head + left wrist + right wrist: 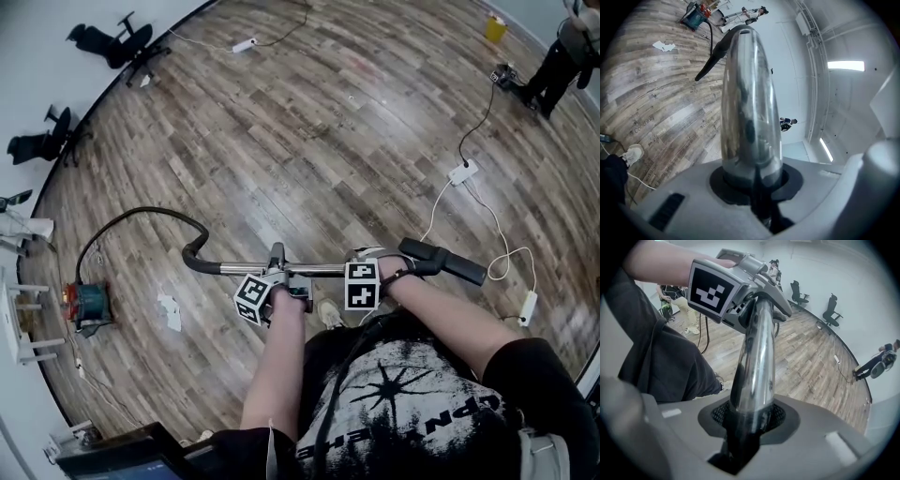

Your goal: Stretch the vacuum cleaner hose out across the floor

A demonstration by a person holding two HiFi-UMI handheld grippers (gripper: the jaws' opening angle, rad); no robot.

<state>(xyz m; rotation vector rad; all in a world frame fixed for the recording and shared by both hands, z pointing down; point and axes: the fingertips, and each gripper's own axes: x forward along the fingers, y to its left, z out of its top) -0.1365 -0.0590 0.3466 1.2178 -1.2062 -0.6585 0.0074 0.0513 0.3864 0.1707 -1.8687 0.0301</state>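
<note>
Left hand-held gripper (pixel 276 270) and right hand-held gripper (pixel 367 270) are both clenched on the chrome wand tube (pixel 319 270), held about level across the person's front, the two grippers near each other along it. In the left gripper view the tube sits between the jaws, gripped tight, and runs away toward the black bent handle (pixel 194 258). In the right gripper view the same tube is clamped between the jaws, with the left hand-held gripper's marker cube further up the tube. A black end piece (pixel 443 262) sticks out past the right hand-held gripper at the tube's right end

The vacuum cleaner hose (pixel 141 214) is black. It leaves the bent handle at the tube's left end, arcs up and over to the left, then drops to the vacuum cleaner (pixel 91 305) on the floor (pixel 328 122). The hose is curved, not straight, and lies well left of the left hand-held gripper. Neither gripper touches the hose itself, only the tube

Edges: a curved white wall (pixel 37 84) runs along the left and top left, with office chairs (pixel 117 42) against it. A white rack (pixel 21 323) stands just beside the vacuum cleaner, close to the wall. A paper scrap (pixel 171 312) lies on the floor between the vacuum cleaner and the person. On the right a white power strip (pixel 462 172) has cables (pixel 487 225) snaking down the right side. Another person (pixel 558 61) and a yellow thing (pixel 494 28) are at the far top right. The widest stretch of wood floor lies ahead in the middle, between the chairs and the cables
</note>
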